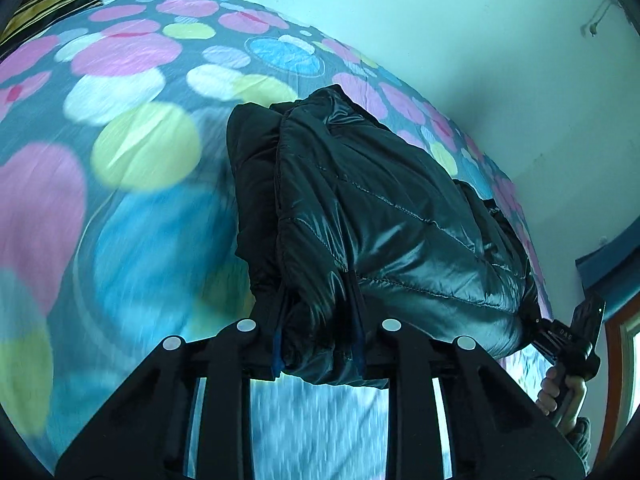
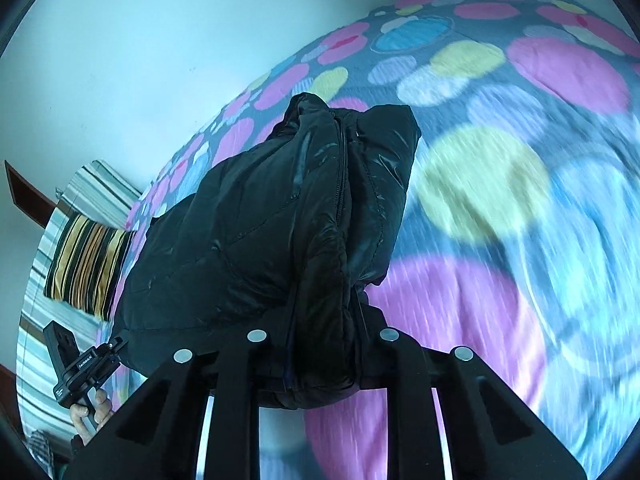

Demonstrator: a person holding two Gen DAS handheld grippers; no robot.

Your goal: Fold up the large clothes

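A shiny black puffer jacket [image 1: 384, 216] hangs bunched between the two grippers above the bed; it also shows in the right wrist view [image 2: 248, 232]. My left gripper [image 1: 318, 312] is shut on one gathered edge of the jacket. My right gripper [image 2: 324, 320] is shut on the other edge, by the zipper. The right gripper also shows at the far right of the left wrist view [image 1: 568, 340], and the left gripper at the lower left of the right wrist view [image 2: 86, 364]. The jacket's lower part is hidden behind the folds.
A bedsheet with big pink, yellow, blue and white circles [image 1: 120, 140] lies under the jacket, also in the right wrist view [image 2: 500, 200]. A striped yellow and black pillow [image 2: 86, 264] lies at the bed's head. A pale wall [image 1: 460, 32] runs behind the bed.
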